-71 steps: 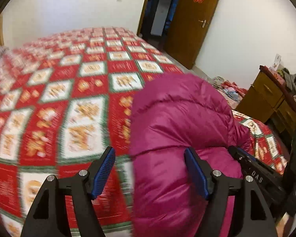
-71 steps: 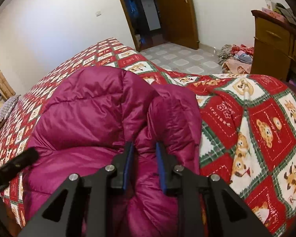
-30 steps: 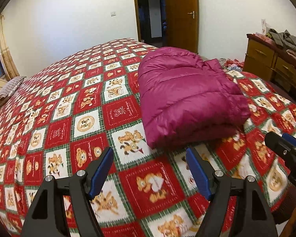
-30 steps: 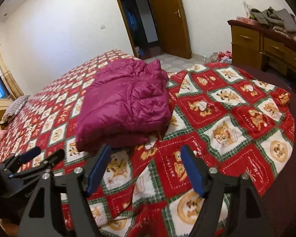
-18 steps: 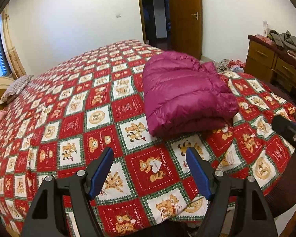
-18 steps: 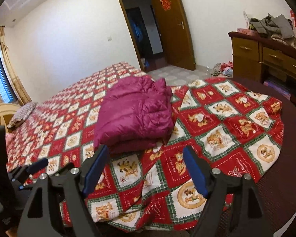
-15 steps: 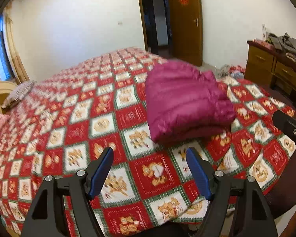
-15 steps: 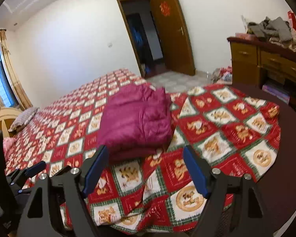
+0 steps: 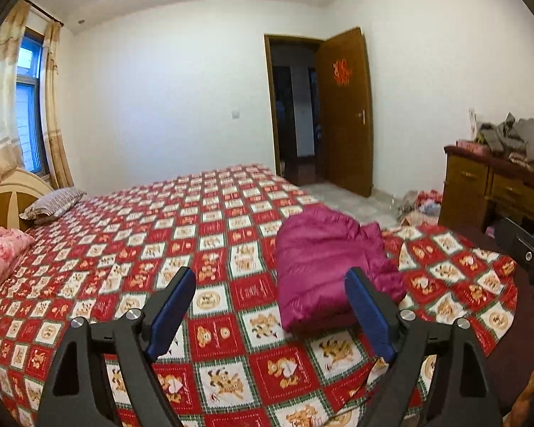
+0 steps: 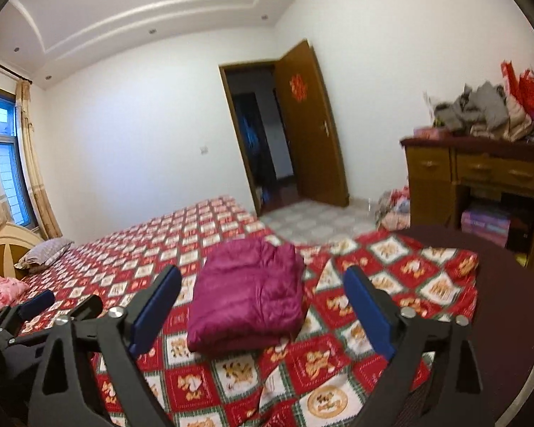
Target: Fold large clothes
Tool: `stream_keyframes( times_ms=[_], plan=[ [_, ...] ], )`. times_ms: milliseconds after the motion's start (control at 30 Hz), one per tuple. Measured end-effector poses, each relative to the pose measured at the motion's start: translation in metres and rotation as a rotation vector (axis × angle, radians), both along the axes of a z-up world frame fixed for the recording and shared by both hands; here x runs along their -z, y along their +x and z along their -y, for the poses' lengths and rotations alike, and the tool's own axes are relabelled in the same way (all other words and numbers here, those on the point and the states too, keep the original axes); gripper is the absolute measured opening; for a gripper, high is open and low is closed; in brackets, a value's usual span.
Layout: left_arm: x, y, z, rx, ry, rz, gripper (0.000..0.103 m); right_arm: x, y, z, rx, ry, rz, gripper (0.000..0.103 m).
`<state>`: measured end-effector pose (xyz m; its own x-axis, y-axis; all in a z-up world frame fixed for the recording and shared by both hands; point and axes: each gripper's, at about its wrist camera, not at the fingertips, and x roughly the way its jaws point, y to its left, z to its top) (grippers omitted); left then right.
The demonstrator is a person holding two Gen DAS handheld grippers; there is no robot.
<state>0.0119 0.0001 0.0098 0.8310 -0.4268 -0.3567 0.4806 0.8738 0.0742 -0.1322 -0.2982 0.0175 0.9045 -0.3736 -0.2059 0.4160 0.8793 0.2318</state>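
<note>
Jacket: folded magenta quilted puffer jacket (image 9: 329, 263) lay near foot corner of red-and-white bear-print bedspread (image 9: 210, 334) | left gripper (image 9: 270, 316): fingers opening, wide, nothing between | right gripper (image 10: 263, 315): fingers opening, wide, empty, apart from jacket

Bright ceiling light; slight blur; fisheye-bent edges

Folded jacket (image 10: 247, 290) on bed (image 10: 203, 227); dresser (image 10: 477, 174) right.
</note>
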Motion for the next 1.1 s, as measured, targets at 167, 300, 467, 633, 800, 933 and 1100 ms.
stream_keyframes(
  times_ms=[167, 300, 467, 633, 800, 933, 1100],
  plan=[
    [-0.007, -0.004, -0.006, -0.005, -0.028, 0.026, 0.088, -0.007, -0.004, -0.009, 0.006, -0.061, 0.031, 0.097],
    [-0.012, -0.009, -0.011, -0.013, -0.049, 0.058, 0.088, -0.009, -0.007, -0.014, 0.009, -0.098, 0.050, 0.098],
    [-0.016, -0.014, -0.013, -0.016, -0.059, 0.087, 0.089, -0.010, -0.007, -0.017, 0.006, -0.112, 0.057, 0.098],
    [-0.019, -0.018, -0.014, -0.017, -0.064, 0.105, 0.090, -0.009, -0.008, -0.016, 0.006, -0.109, 0.058, 0.098],
    [-0.022, -0.019, -0.017, -0.018, -0.077, 0.110, 0.091, -0.009, -0.009, -0.016, 0.006, -0.113, 0.055, 0.098],
    [-0.023, -0.020, -0.019, -0.011, -0.090, 0.113, 0.091, -0.008, -0.008, -0.015, 0.004, -0.113, 0.053, 0.098],
    [-0.025, -0.020, -0.023, -0.014, -0.100, 0.131, 0.093, -0.009, -0.008, -0.015, 0.005, -0.118, 0.062, 0.098]
  ],
)
